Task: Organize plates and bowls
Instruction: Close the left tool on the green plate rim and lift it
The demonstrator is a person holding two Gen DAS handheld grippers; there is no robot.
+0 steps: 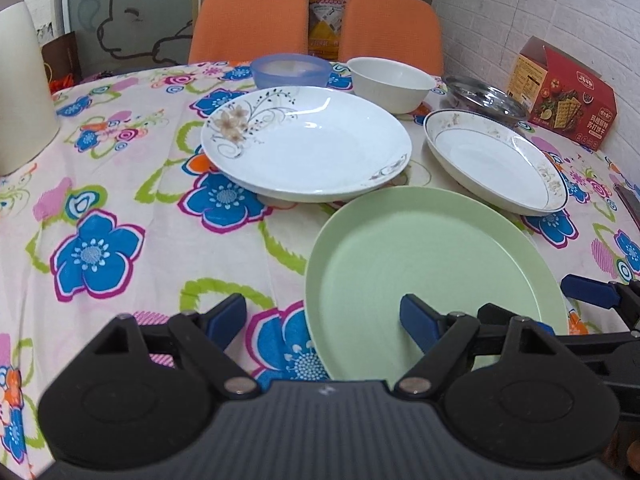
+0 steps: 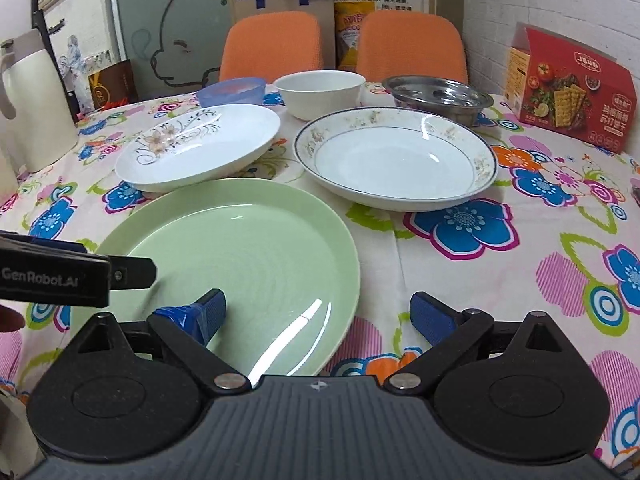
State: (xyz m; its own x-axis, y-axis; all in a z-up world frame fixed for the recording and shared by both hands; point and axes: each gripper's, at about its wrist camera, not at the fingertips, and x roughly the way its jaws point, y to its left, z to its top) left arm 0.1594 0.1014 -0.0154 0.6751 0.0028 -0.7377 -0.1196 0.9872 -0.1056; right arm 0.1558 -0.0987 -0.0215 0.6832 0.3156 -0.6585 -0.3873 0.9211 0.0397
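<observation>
Plain green plate [image 2: 240, 248], floral tablecloth [image 2: 480, 280], possibly translucent blue bowl [image 2: 232, 90]

Nearest plate [image 2: 240, 248] in front, two plates [image 2: 200, 144] [image 2: 396, 160] behind, bowls [image 2: 320, 94] perhaps farthest back.

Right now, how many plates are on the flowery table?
3. The green plate is nearest, under both open grippers. The white plate with flower sprigs is behind it to the left. The blue-rimmed plate is behind to the right. None looks hidden.

Left gripper [image 2: 132, 272] body apparently reads "GenRobot.AI"
</observation>
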